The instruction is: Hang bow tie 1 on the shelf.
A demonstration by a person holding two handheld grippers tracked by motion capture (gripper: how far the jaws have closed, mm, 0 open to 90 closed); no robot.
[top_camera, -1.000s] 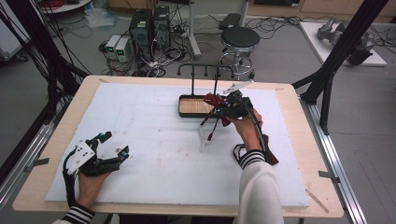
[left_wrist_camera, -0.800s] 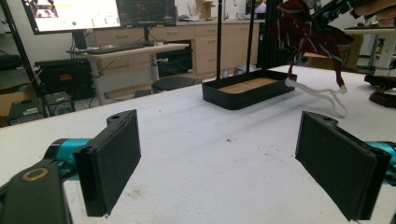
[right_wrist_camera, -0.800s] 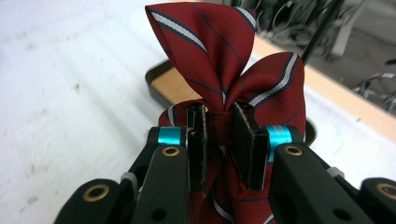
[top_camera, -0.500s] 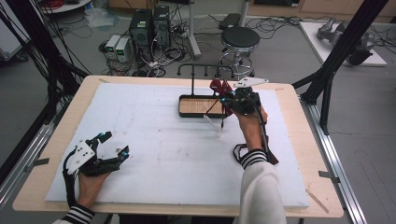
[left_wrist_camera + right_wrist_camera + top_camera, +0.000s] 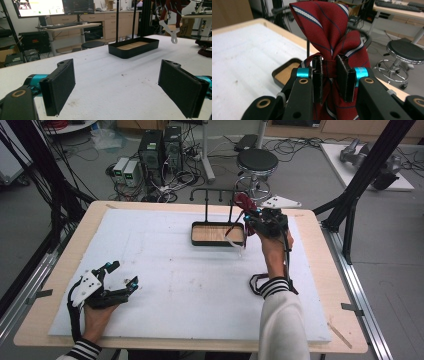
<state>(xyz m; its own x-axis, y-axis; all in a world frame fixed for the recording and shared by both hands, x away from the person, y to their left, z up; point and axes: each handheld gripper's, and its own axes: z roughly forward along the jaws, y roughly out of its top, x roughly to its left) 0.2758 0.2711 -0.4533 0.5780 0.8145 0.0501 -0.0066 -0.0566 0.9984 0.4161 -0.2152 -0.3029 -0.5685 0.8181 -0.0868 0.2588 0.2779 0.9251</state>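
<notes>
You are pinching the soft, light bow tie (image 5: pixel 329 32) at its knot, upper centre; left gripper (image 5: pixel 120 87) is gaping wide.

My right gripper (image 5: pixel 248 218) hangs above the right end of the black tray (image 5: pixel 218 241) near the table's far edge, pinching a dark red tie (image 5: pixel 243 201). My left gripper (image 5: pixel 116 277) rests open near the table's near left corner.

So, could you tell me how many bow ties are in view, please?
1: a red striped bow tie, clamped at its knot by the right gripper beside the rack's black tray; others may be hidden.
</notes>
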